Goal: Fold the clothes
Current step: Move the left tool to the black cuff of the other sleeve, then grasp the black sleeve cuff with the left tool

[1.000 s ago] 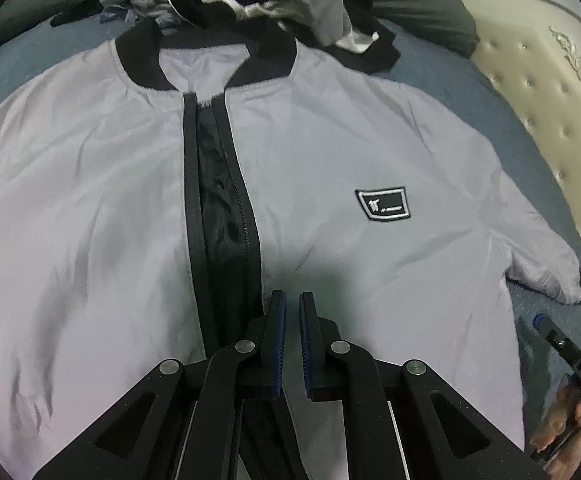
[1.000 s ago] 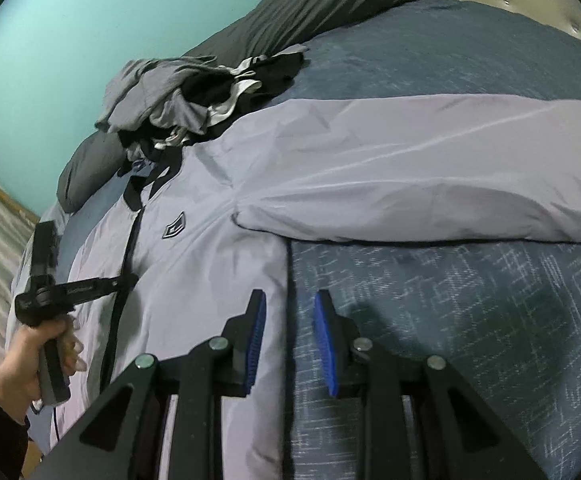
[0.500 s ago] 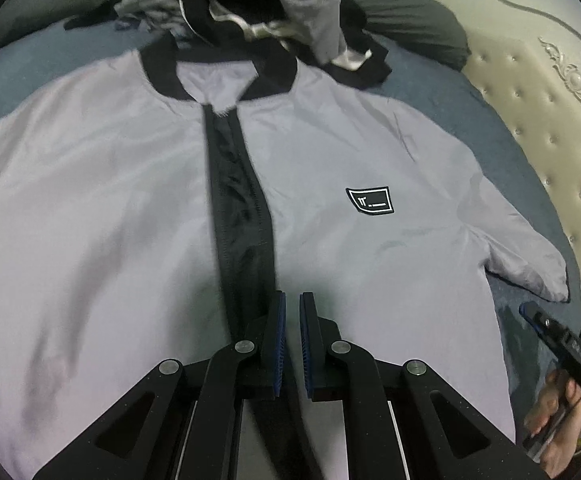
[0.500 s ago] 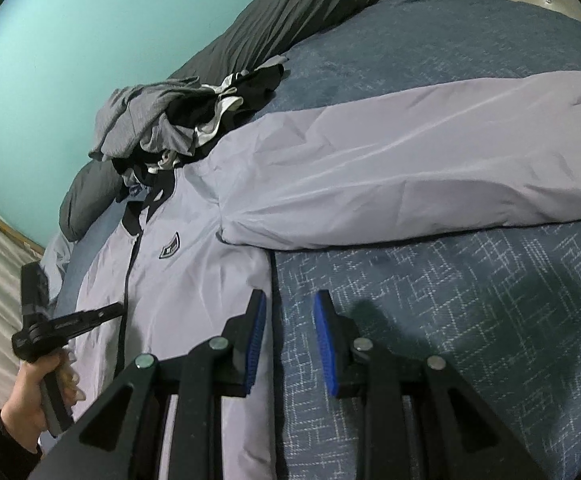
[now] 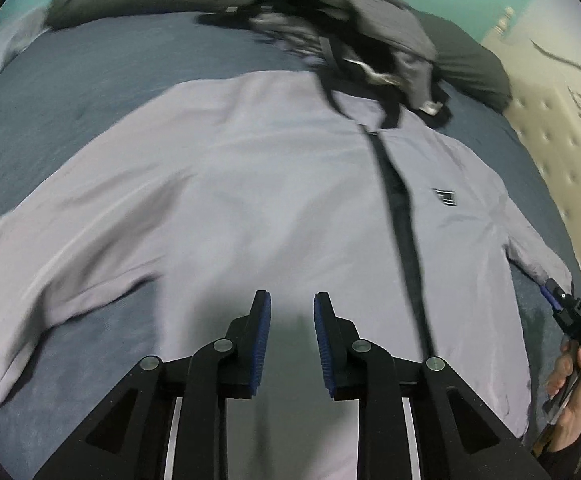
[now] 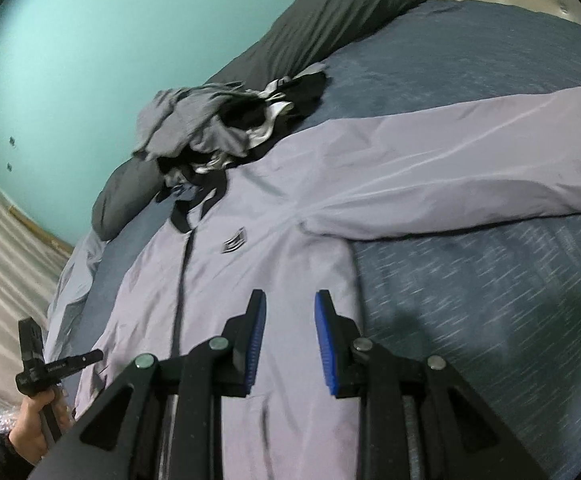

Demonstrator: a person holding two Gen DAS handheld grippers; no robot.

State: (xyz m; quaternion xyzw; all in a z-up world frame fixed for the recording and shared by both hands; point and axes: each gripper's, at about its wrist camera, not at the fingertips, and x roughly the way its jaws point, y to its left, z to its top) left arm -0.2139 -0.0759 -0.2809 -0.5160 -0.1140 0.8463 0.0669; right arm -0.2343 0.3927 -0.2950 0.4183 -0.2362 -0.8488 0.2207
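Jacket (image 5: 270, 184) is lying flat; we are opening our left claw (image 5: 288, 336) (it was nearly together), right claw (image 6: 288, 336) apart, ready to grab.

Turquoise wall (image 6: 90, 40) fills upper left of right wrist view. Bed (image 6: 490, 60) with blue cover, dark grey pillows (image 6: 330, 20), cream tufted headboard (image 5: 562, 160) at right of left wrist view.
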